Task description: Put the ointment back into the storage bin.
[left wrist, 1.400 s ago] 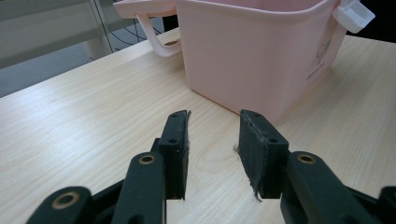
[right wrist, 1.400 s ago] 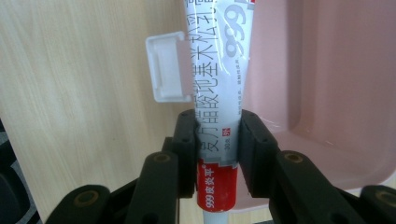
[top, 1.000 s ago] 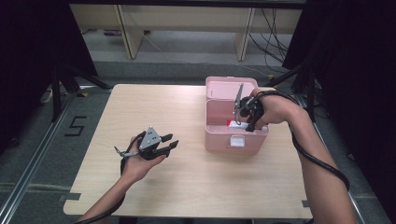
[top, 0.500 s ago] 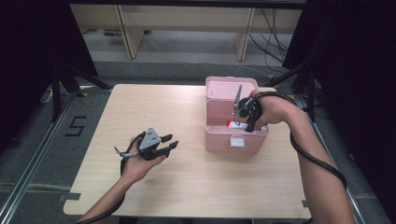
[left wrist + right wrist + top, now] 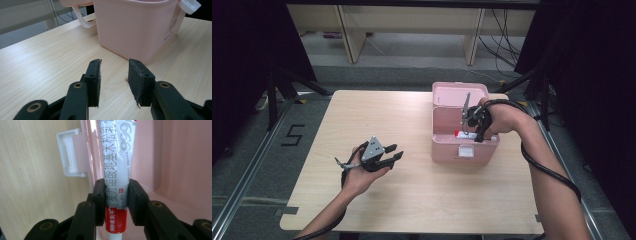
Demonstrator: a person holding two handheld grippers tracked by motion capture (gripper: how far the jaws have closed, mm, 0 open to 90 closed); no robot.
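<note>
the right gripper (image 5: 113,202) clamped a white and red tube (image 5: 117,170) over the open pink box (image 5: 464,145), seemingly against its front wall. the left gripper (image 5: 113,75) rested on the surface (image 5: 412,195), jaws apart, empty.

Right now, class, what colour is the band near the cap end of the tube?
Red with white lettering, on the white ointment tube; clearest in the right gripper view.

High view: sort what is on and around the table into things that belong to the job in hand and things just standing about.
In the job:
- white ointment tube with red band, clamped in the right gripper
- open pink plastic box with white latch

Standing about:
- left gripper, open, holding nothing
- pale wooden table
- beige shelf legs on the floor behind
</note>
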